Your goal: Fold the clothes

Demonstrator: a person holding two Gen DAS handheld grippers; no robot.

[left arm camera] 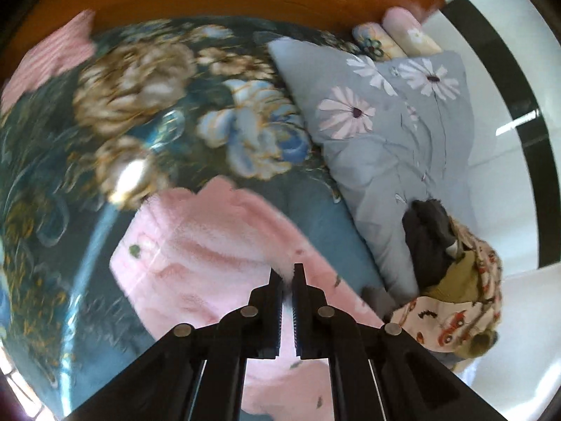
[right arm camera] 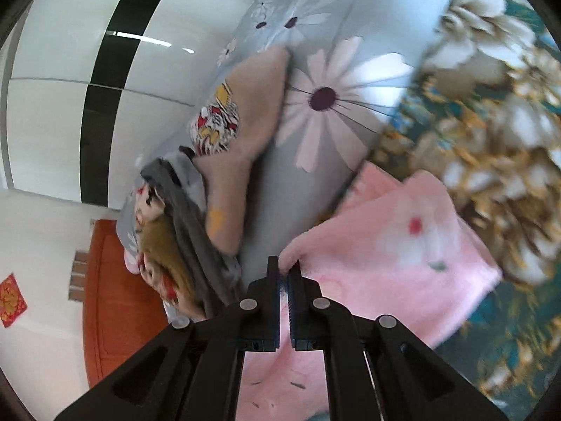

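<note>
garment: a fluffy pink garment (left arm camera: 196,245) lies on the bed, over a dark floral bedspread (left arm camera: 105,122), just beside a grey daisy-print quilt (left arm camera: 385,122); part of it already looks doubled over
left gripper (left arm camera: 287,273): jaws closed tight, a pinch of the pink pile caught between them at the tips
right gripper (right arm camera: 284,273): jaws likewise closed, nipping an edge of the pink garment (right arm camera: 385,263); the cloth rises in a small peak at the tips
step in hand: judged to be carrying one held edge across to make a fold (both views are smeared, so the hands seem to be in motion)
doing it well: keep both pinches firm and level with each other so the edge stays straight; hold the cloth lightly taut between the two hands; lift only enough for it to clear the layer below; lay the edge squarely on the far edge before letting go
watch for: the thick pile slipping from a shallow pinch; the bedspread being dragged along
other clothes: a heap of printed clothes (left arm camera: 455,280) waits on the quilt, apart from the pink piece
</note>
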